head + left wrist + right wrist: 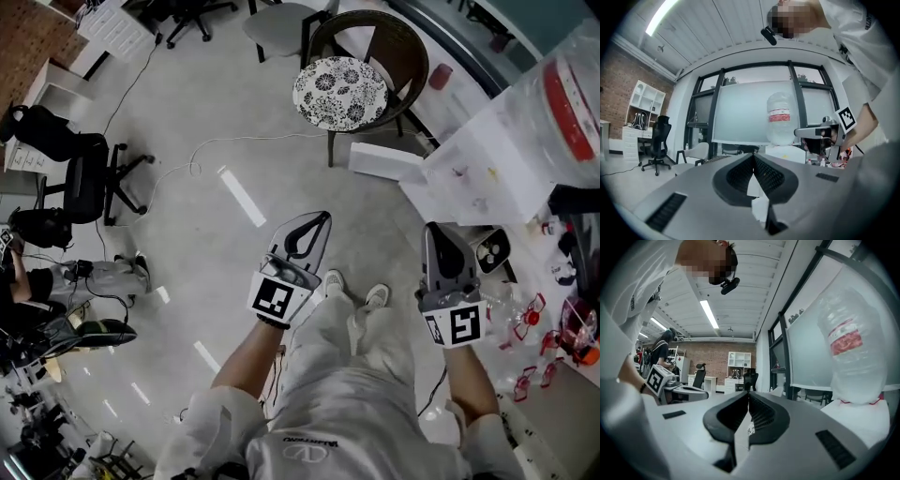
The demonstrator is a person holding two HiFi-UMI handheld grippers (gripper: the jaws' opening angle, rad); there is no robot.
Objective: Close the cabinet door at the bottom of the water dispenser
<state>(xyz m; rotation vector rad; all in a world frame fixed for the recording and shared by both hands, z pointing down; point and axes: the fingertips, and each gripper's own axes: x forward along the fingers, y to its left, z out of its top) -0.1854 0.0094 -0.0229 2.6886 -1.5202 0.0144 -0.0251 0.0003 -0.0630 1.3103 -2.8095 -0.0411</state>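
The water dispenser (487, 169) stands at the right of the head view, white, with a clear bottle (562, 103) on top. A white panel (384, 161) juts out to the left at its foot; I cannot tell whether it is the cabinet door. My left gripper (319, 220) and right gripper (439, 230) are held out in front of the person's legs, both shut and empty, apart from the dispenser. The left gripper view shows shut jaws, the bottle (780, 124) and the right gripper (820, 133) beyond. Beyond the shut jaws in the right gripper view, the bottle (853, 352) is close on the right.
A wicker chair with a patterned cushion (339, 92) stands just left of the dispenser. A black office chair (80, 178) and cables lie at the far left. A table (562, 394) with red and clear items is at the lower right. Grey floor (234, 197) spreads ahead.
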